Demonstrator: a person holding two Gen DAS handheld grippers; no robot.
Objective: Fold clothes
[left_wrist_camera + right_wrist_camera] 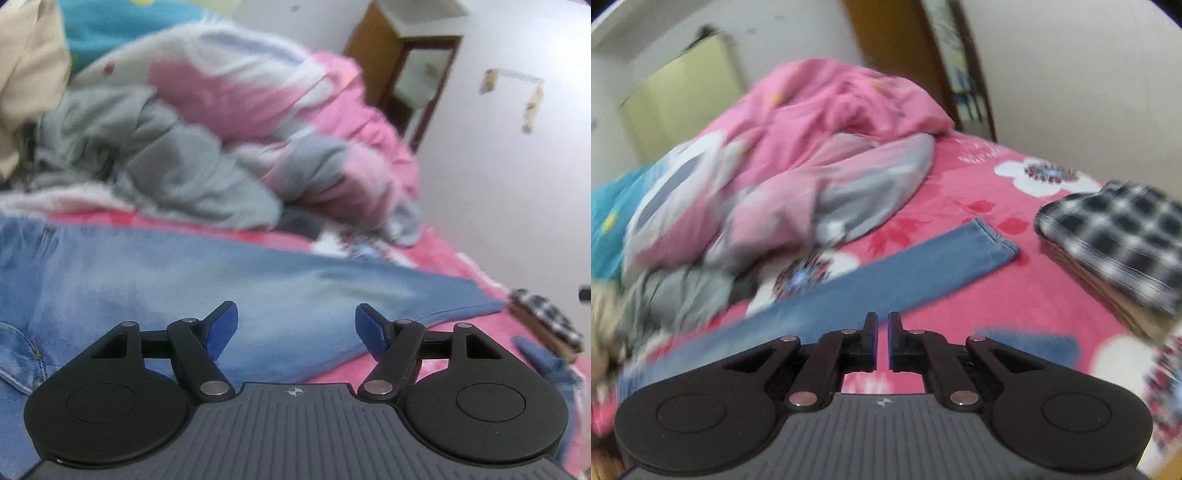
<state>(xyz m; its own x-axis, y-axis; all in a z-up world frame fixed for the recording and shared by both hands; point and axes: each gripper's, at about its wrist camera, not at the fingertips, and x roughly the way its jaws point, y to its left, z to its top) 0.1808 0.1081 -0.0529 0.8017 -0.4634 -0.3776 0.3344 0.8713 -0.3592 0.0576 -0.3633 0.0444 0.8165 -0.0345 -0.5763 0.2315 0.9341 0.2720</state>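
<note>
1. The jeans [240, 295] are the thing being worked on. They lie spread flat across the pink floral bedspread [1015, 295]. In the left wrist view the light blue denim fills most of the lower half, with a seam and stitching visible at the far left edge.
2. The left gripper [295, 332] sits over the denim with its jaws wide apart. The blue pads [221, 330] have nothing between them, so it isn't holding anything.
3. The right gripper [882, 339] has its jaws nearly together, with just a thin slit left between the pads. Only pink bedspread shows through that slit, so no fabric is pinched in there.
4. In the right wrist view one jeans leg [886, 280] runs diagonally from lower left to upper right. Its hemmed cuff [997, 243] lies flat on the bedspread, well ahead of the right gripper's tips.
5. Behind the jeans is a big messy heap of unfolded clothes [221, 129], in pink, grey and white, all pretty blurred. I can't really tell the pieces apart.
6. A folded black-and-white checked garment [1119, 236] sits off to the right on the bedspread, on top of something brownish. It's near the cuff but not touching it.
7. There's something teal [605, 214] at the far left edge of the right wrist view. White walls and a wooden door frame [373, 55] are in the background.
</note>
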